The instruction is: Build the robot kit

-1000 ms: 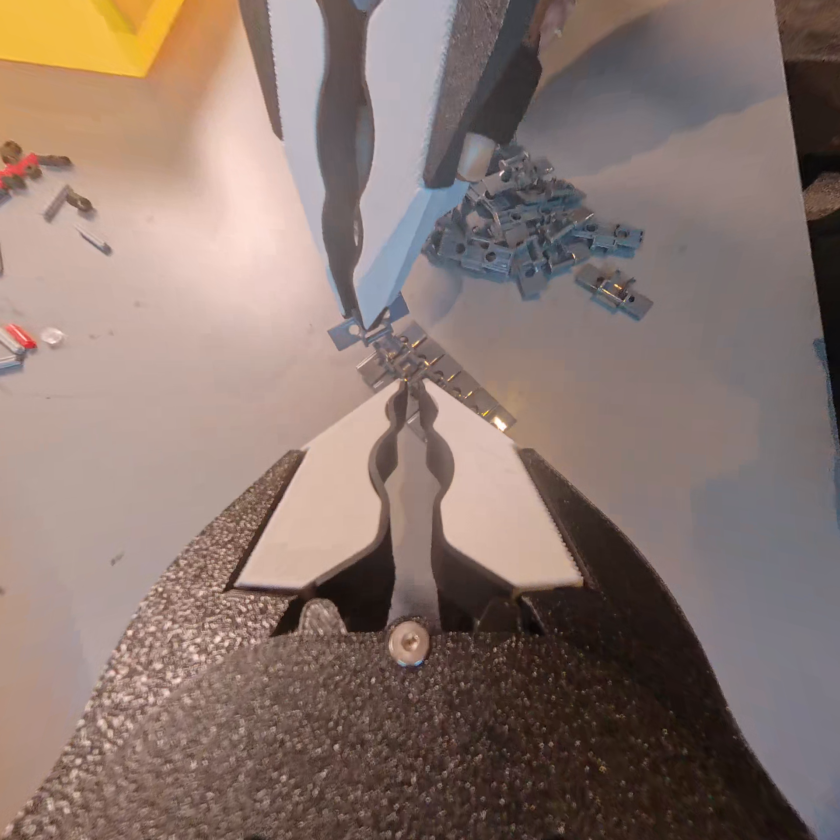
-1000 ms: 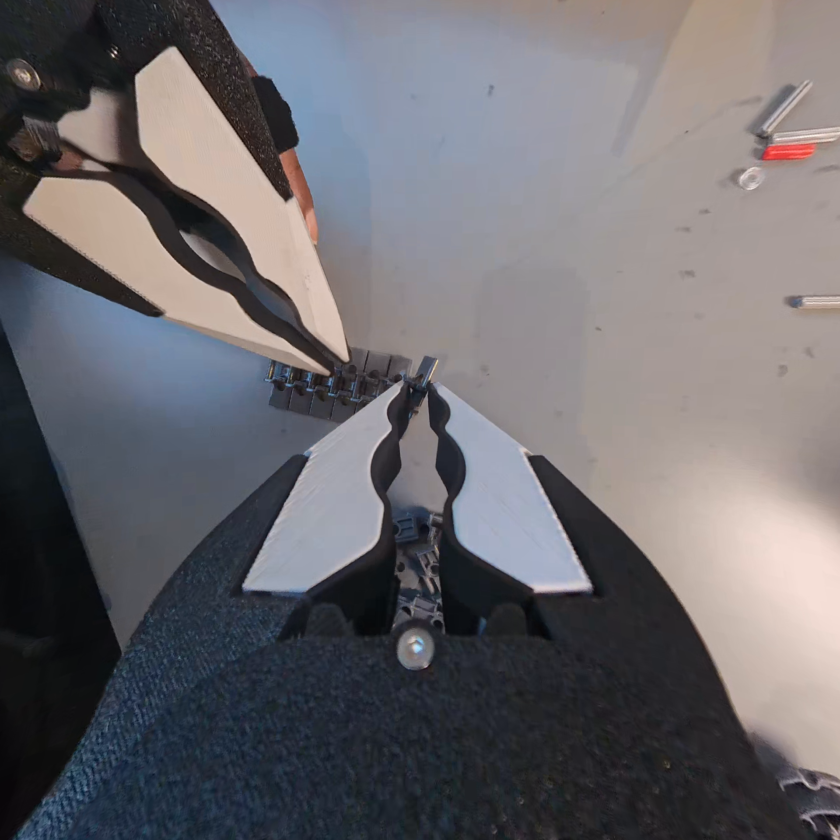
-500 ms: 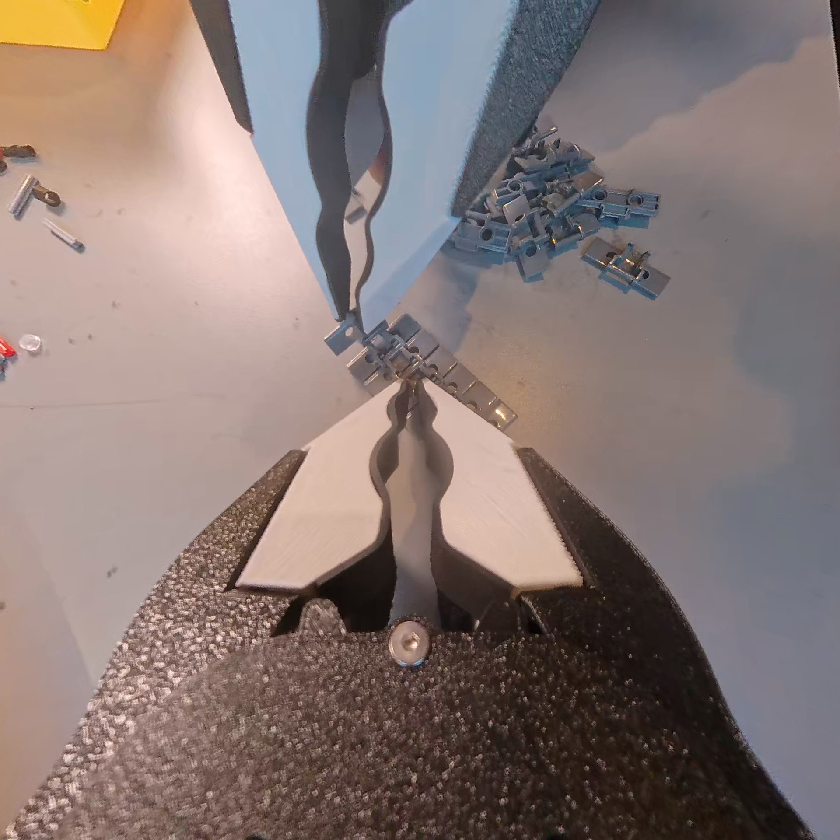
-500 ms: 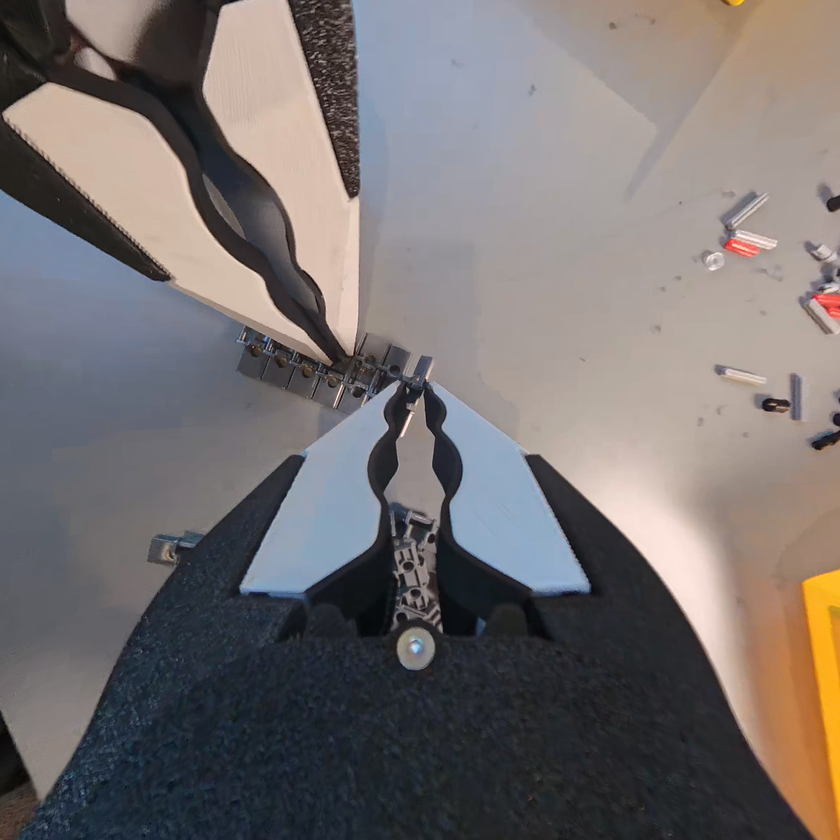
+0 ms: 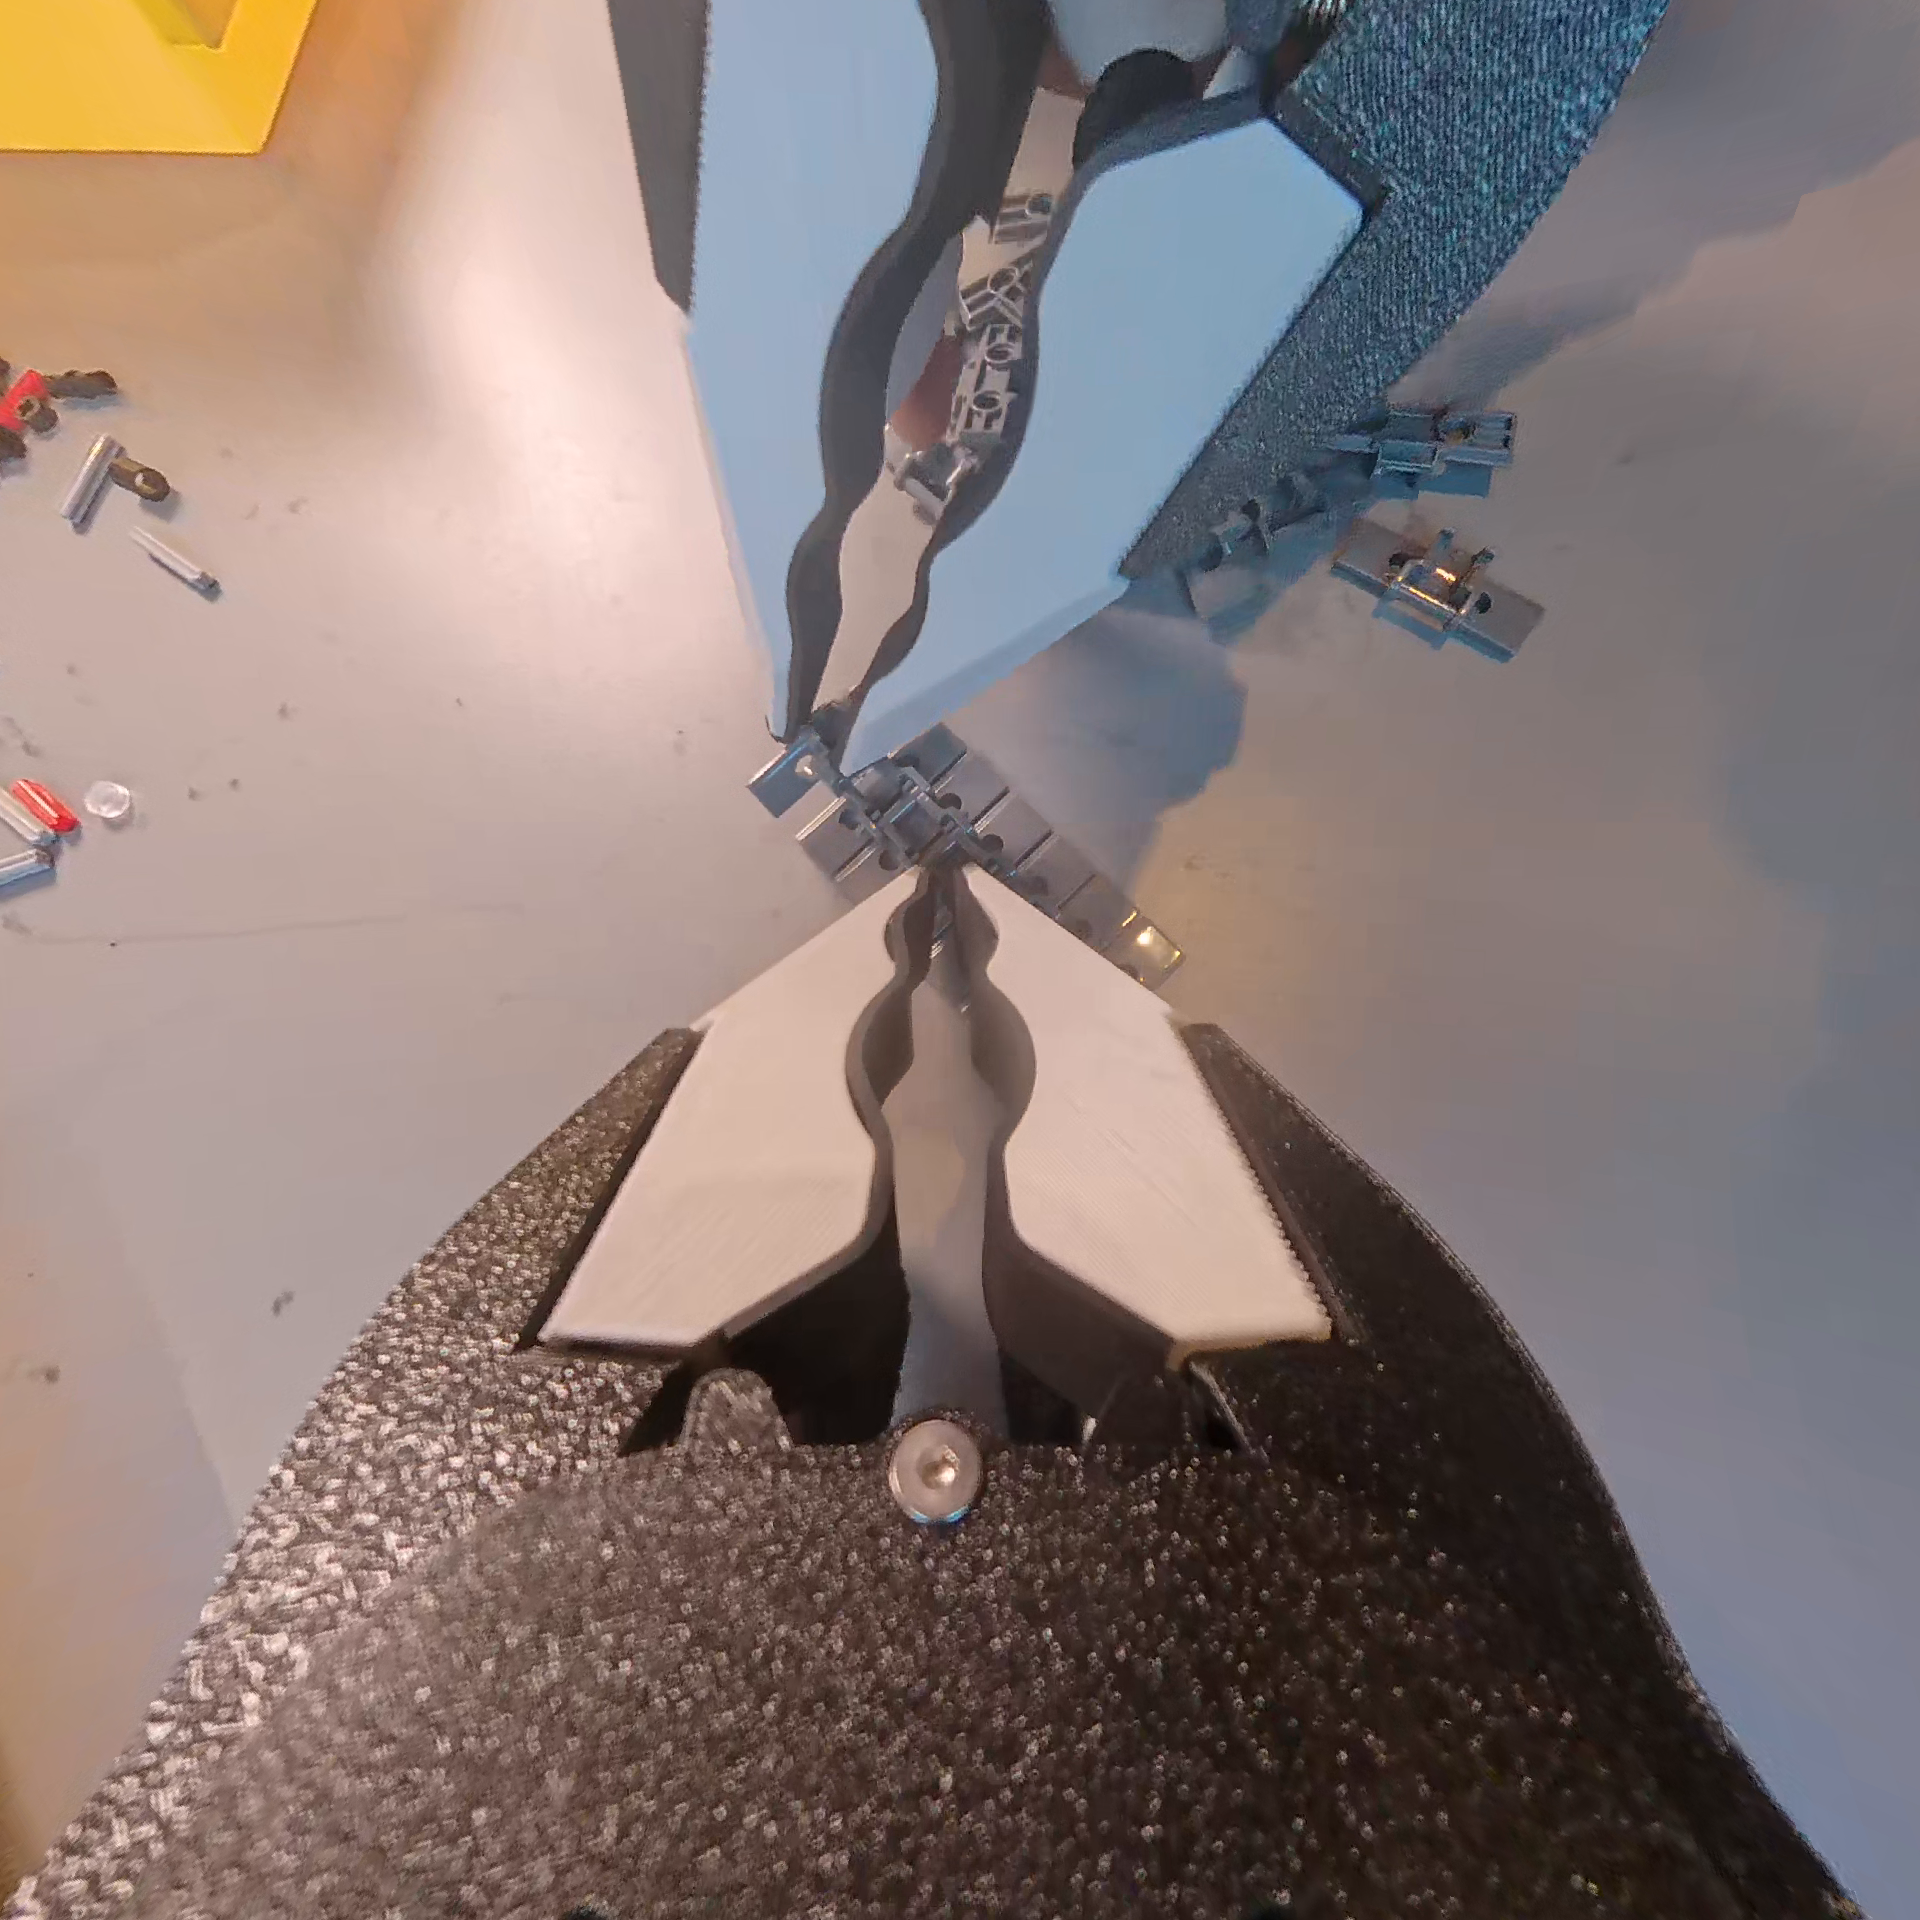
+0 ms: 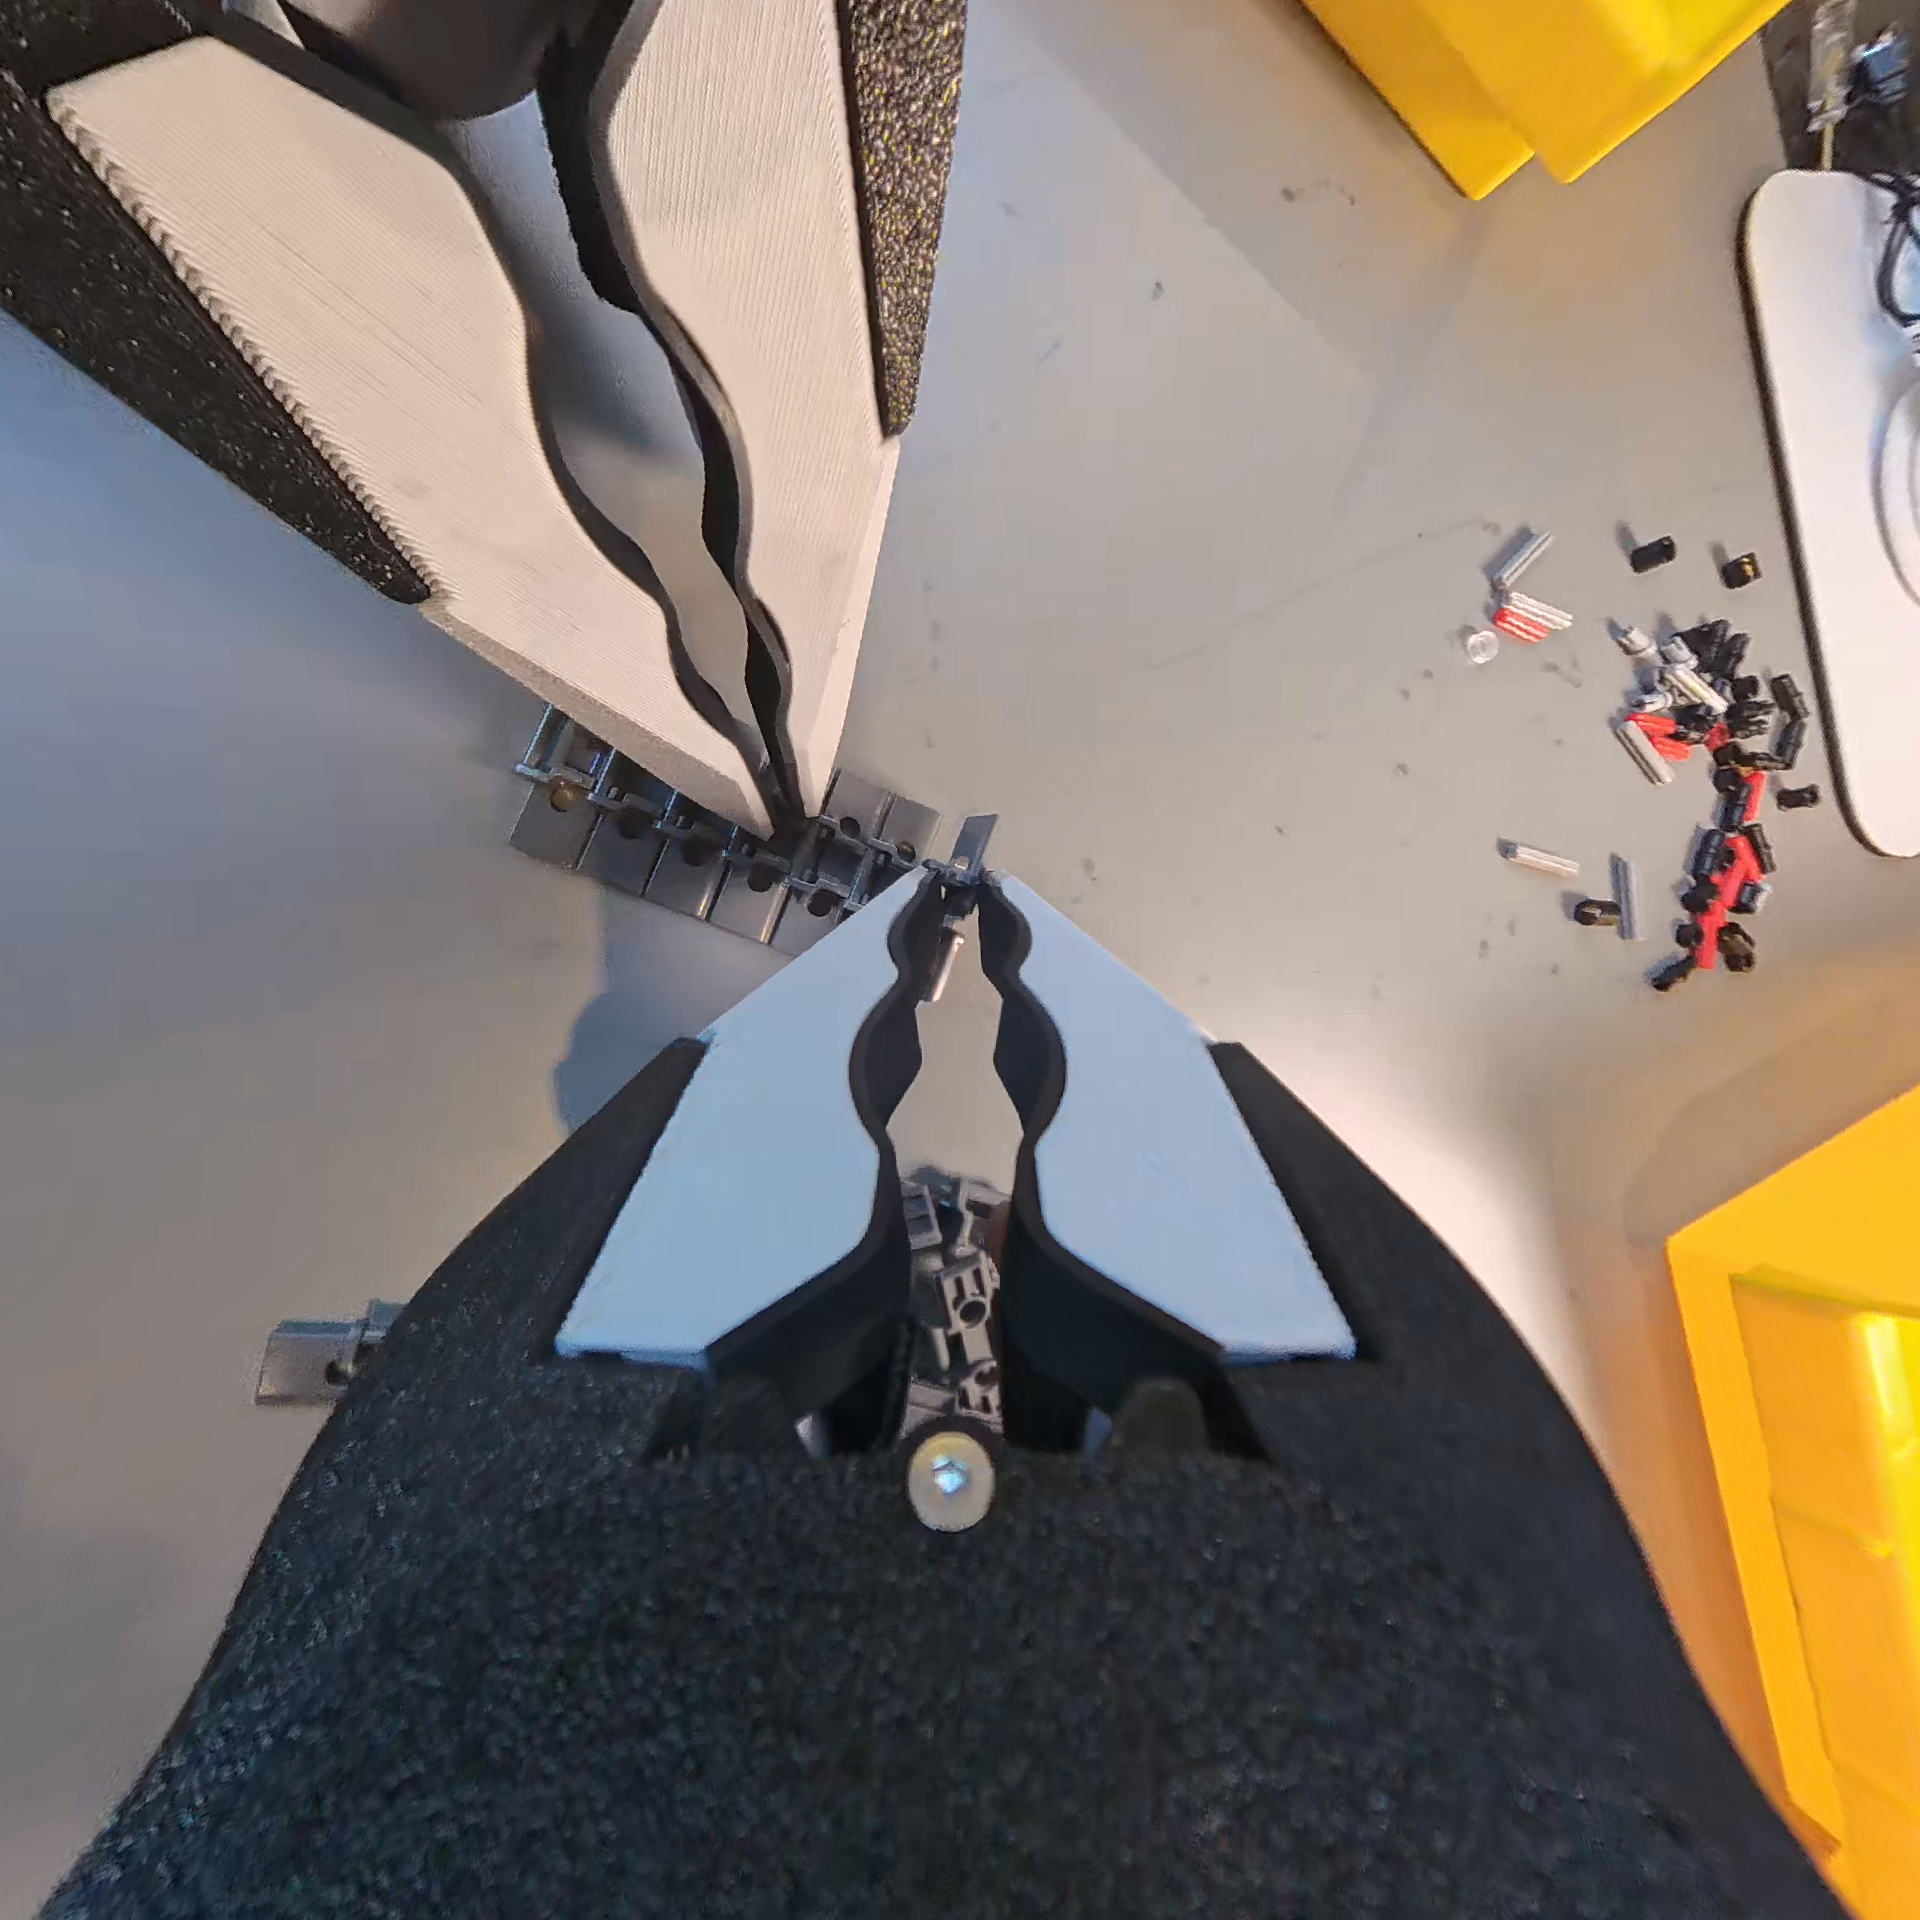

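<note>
Grey plastic track-link chain looks semi-glossy, the matt grey tabletop is scuffed, and the gripper's black shell is rough, grainy.

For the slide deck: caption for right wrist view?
Right gripper pinches an end link against the grey chain held by the left gripper.

My left gripper has pale grey ribbed fingers in a speckled black body, same as my right gripper. The chain of track links is shiny silver-grey on a plain grey table. Yellow bins, plus small loose red, black and grey pins.
</note>
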Available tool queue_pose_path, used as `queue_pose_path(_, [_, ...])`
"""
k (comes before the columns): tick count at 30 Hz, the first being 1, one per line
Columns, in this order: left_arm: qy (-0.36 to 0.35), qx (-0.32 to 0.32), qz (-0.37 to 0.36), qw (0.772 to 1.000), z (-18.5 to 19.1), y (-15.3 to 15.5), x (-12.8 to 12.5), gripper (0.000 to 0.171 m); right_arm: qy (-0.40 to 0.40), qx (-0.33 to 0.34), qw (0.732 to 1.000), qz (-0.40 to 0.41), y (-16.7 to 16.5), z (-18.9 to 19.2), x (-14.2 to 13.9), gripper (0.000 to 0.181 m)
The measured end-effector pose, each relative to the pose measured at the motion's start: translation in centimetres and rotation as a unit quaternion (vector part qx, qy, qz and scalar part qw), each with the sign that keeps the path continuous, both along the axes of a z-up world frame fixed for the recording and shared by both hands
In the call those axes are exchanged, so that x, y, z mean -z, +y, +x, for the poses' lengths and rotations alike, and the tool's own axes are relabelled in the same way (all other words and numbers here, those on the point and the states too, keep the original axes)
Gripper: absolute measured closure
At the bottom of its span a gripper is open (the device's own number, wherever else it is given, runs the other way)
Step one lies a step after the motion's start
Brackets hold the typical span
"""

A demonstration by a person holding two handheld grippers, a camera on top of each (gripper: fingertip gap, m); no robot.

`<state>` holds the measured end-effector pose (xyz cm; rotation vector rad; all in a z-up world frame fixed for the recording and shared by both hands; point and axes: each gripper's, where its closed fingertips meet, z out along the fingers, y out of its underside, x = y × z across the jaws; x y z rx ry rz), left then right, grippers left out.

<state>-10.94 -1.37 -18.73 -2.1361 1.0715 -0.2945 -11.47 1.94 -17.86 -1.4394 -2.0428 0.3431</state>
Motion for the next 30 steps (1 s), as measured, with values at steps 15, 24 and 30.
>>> queue_pose_path(15, [0.011, 0.003, 0.017, 1.000, 0.11, -0.11, 0.06, 0.171, 0.045, 0.054, 0.997, -0.042, -0.33, 0.04, 0.10, 0.175])
queue_pose_path(24, [0.010, 0.000, 0.017, 1.000, 0.12, -0.12, 0.06, 0.171, 0.012, 0.056, 0.994, -0.090, -0.24, 0.14, 0.24, 0.175])
queue_pose_path(30, [0.015, -0.001, 0.022, 1.000, 0.13, -0.12, 0.08, 0.171, 0.010, 0.067, 0.992, -0.105, -0.21, 0.09, 0.34, 0.174])
